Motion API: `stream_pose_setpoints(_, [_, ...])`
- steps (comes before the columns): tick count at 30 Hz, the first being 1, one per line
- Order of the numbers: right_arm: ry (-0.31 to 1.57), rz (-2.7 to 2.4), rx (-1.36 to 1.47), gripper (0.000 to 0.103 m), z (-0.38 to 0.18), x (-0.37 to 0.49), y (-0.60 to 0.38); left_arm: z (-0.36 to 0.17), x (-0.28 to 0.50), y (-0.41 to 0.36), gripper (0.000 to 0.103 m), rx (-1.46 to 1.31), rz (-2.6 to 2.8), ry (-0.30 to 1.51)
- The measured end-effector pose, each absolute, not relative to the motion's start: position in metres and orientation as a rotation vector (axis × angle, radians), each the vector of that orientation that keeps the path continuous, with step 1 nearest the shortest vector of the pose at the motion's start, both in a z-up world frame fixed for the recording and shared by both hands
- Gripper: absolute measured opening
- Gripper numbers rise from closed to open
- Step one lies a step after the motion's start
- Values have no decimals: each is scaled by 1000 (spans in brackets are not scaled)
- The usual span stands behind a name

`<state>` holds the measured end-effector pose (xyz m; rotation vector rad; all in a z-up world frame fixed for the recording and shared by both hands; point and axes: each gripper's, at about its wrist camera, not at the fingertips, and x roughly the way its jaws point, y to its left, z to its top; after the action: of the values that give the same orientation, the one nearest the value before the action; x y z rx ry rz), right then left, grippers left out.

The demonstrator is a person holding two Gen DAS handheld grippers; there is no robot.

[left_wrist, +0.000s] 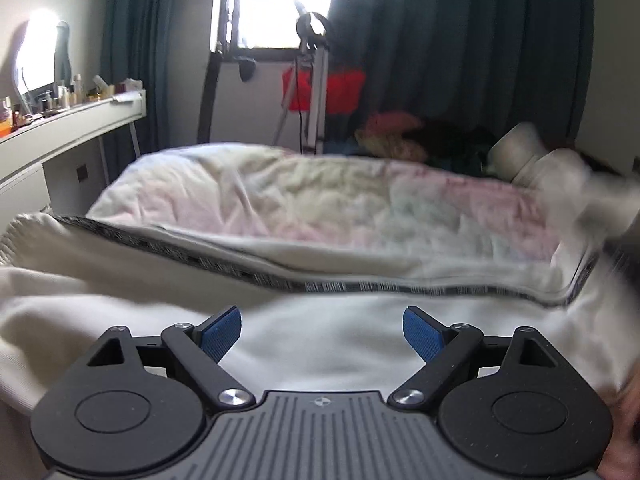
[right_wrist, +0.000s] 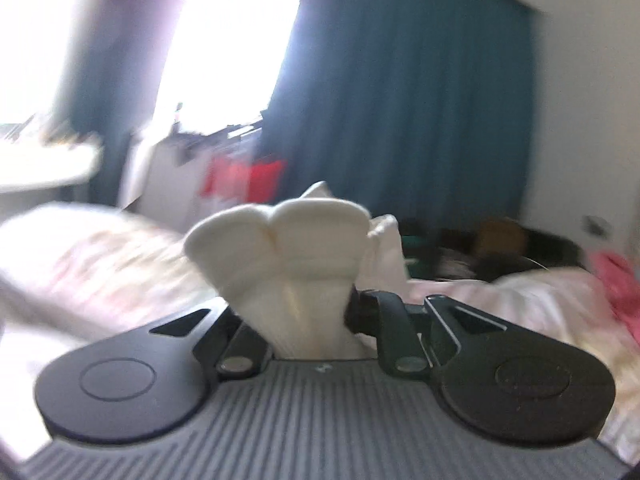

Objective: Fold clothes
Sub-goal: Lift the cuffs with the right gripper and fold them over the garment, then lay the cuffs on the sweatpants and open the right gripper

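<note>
Bed (left_wrist: 320,196) with pale crumpled cover is filling the room's middle; dark curtains (left_wrist: 440,60) are hanging at far side. Left gripper (left_wrist: 322,334) is hovering spread wide over the cream garment (left_wrist: 120,312), near. Right view alone is showing the right gripper (right_wrist: 308,320) clamping a bunched cream fold.

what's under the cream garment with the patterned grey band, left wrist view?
The cream garment with the patterned grey band lies over the pale pink-and-white bedspread, which shows beyond the band. Directly beneath it, everything is covered. The open left gripper hovers above it.
</note>
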<state>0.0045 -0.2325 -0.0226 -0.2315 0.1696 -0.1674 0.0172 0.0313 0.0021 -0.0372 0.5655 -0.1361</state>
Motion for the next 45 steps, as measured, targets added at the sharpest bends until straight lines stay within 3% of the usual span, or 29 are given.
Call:
stream_pose_setpoints(7, [369,44,-531,15,-100,14,-173,10,23,61,90,-193,-120,599])
stream_pose_setpoints(16, [253,129,-450,15,-67,-15,-143,7,34,85,90,-352,-129,619])
stream_pose_setpoints(20, [313,176,-436,18,-82,-16,-125,-3,36,86,90,-367,-124,653])
stream_pose_setpoints(23, [353,204,-427,24,-82,-13,-127,-7,35,86,90,-371,-123,665])
stream_pose_setpoints(28, [438,266,-311,73,-63,-14,-138,-5,30,84,90,-363,-138,649])
stream_pose_setpoints(30, [478,273,-190,82,-55,-27,-152,-4,26,83,90,-355,-145,642])
stream_pose_setpoints(33, [535,275,-20,82,-43,-44,-175,-3,21,81,90,-352,-168,639])
stream_pose_setpoints(45, [511,-23,167,82,-25,-32,-247,5,4,44,88,-305,-397,605])
